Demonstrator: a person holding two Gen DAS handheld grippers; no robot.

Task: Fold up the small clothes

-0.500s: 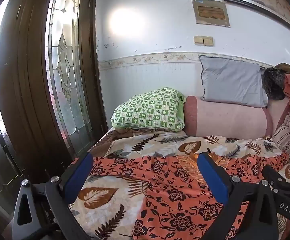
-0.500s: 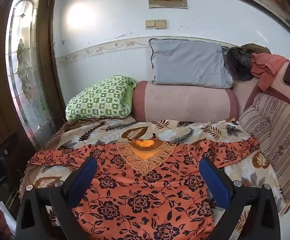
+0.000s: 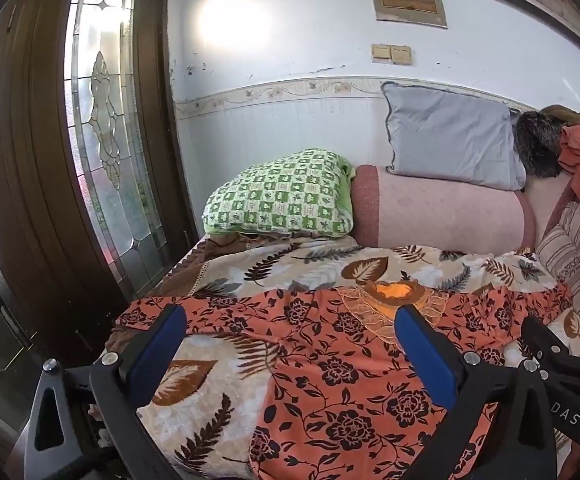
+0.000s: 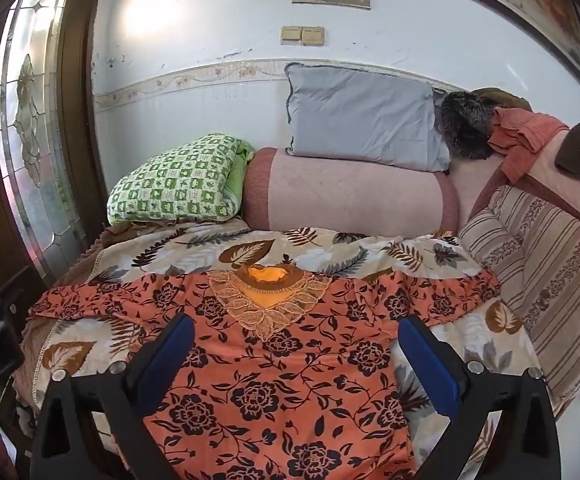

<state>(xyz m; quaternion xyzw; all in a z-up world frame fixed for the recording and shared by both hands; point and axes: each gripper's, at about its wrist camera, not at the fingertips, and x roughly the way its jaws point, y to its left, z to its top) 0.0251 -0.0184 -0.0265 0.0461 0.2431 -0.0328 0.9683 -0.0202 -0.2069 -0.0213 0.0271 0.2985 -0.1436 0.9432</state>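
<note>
On leaf-print bedspread (image 4: pixel 390 252), orange floral dress (image 4: pixel 274 380) lies flat; neckline toward pillows.

Bed (image 4: pixel 442 264) covered by leaf-print sheet; orange floral garment (image 4: pixel 274 360) spread flat on it, green checked pillow (image 4: pixel 178 180) and pink bolster (image 4: pixel 350 196) at the head.

Matt cloth blouse (image 4: pixel 274 384) (lace-trimmed neck) on printed bedsheet (image 4: pixel 370 256).

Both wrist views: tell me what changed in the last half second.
Almost nothing. Both views shifted only slightly, so the grippers barely moved. The left gripper and right gripper are open as before, holding nothing. The orange floral garment lies spread flat on the leaf-print bedspread, untouched.
</note>
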